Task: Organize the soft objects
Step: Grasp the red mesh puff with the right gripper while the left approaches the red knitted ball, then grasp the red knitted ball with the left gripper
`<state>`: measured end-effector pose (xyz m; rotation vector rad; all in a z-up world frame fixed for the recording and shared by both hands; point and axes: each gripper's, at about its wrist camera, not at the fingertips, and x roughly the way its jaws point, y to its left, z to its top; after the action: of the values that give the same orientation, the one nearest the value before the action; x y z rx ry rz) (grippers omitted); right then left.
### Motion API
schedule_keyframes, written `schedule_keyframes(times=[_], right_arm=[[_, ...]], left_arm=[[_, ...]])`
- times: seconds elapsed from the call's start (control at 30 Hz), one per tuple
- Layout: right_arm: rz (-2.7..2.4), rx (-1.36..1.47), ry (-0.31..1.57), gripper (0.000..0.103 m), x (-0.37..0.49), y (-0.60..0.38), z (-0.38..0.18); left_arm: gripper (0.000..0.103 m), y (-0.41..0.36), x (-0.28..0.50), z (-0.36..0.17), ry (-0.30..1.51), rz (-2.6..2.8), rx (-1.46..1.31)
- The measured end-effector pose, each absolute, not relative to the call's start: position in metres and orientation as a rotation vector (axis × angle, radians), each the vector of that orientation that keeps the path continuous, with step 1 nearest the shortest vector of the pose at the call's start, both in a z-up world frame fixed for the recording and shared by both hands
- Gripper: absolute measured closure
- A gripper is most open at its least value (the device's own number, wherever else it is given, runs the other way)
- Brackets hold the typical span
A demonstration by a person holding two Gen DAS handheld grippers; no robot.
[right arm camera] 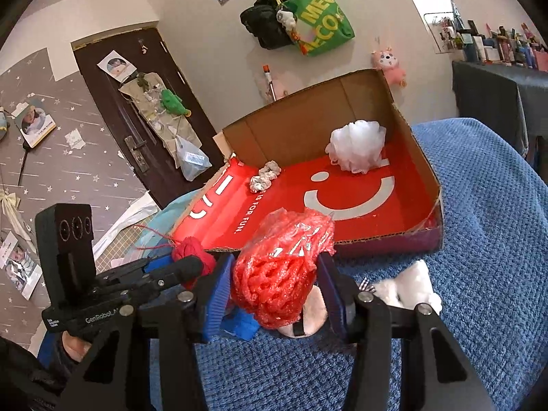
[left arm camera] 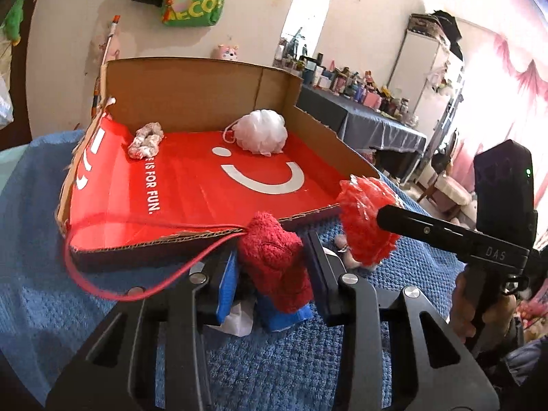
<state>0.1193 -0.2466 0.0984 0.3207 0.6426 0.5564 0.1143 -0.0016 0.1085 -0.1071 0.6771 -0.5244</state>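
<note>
A cardboard box with a red smiley floor lies on a blue blanket; it also shows in the right wrist view. Inside lie a white mesh puff and a pale scrunchie. My left gripper is shut on a red fuzzy cloth piece with a red cord, just before the box's near edge. My right gripper is shut on a red foam net, also before the near edge, to the right of the left one.
The blue knitted blanket covers the surface under the box. A white plush toy lies on it behind my right gripper. A cluttered table stands at the right, a dark door at the left.
</note>
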Motion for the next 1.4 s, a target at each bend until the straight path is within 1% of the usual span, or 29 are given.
schedule_keyframes(times=[0.3, 0.37, 0.8, 0.83, 0.9, 0.93, 1.1, 1.17, 1.37, 1.4], right_arm=[[0.544, 0.324, 0.649, 0.050, 0.112, -0.246, 0.096], [0.539, 0.320, 0.648, 0.050, 0.111, -0.247, 0.096], [0.540, 0.316, 0.666, 0.050, 0.113, -0.245, 0.090], [0.540, 0.317, 0.668, 0.050, 0.113, -0.245, 0.089], [0.539, 0.319, 0.676, 0.050, 0.113, -0.247, 0.087], [0.538, 0.319, 0.679, 0.050, 0.112, -0.248, 0.085], [0.541, 0.324, 0.701, 0.050, 0.106, -0.250, 0.077], [0.538, 0.315, 0.712, 0.049, 0.104, -0.249, 0.074], [0.481, 0.256, 0.726, 0.045, 0.098, -0.243, 0.068], [0.471, 0.251, 0.729, 0.042, 0.097, -0.243, 0.067]], left_arm=[[0.070, 0.004, 0.110, 0.100, 0.694, -0.524, -0.133], [0.074, 0.005, 0.108, 0.101, 0.691, -0.523, -0.137], [0.073, 0.010, 0.106, 0.096, 0.706, -0.497, -0.124], [0.071, 0.011, 0.104, 0.095, 0.706, -0.502, -0.122], [0.050, 0.013, 0.103, 0.091, 0.715, -0.494, -0.118], [0.035, 0.015, 0.101, 0.089, 0.721, -0.487, -0.119], [0.034, 0.024, 0.087, 0.082, 0.708, -0.456, -0.123], [0.032, 0.026, 0.082, 0.079, 0.720, -0.444, -0.110], [0.027, 0.034, 0.076, 0.069, 0.741, -0.374, -0.083], [0.027, 0.034, 0.076, 0.068, 0.744, -0.371, -0.082]])
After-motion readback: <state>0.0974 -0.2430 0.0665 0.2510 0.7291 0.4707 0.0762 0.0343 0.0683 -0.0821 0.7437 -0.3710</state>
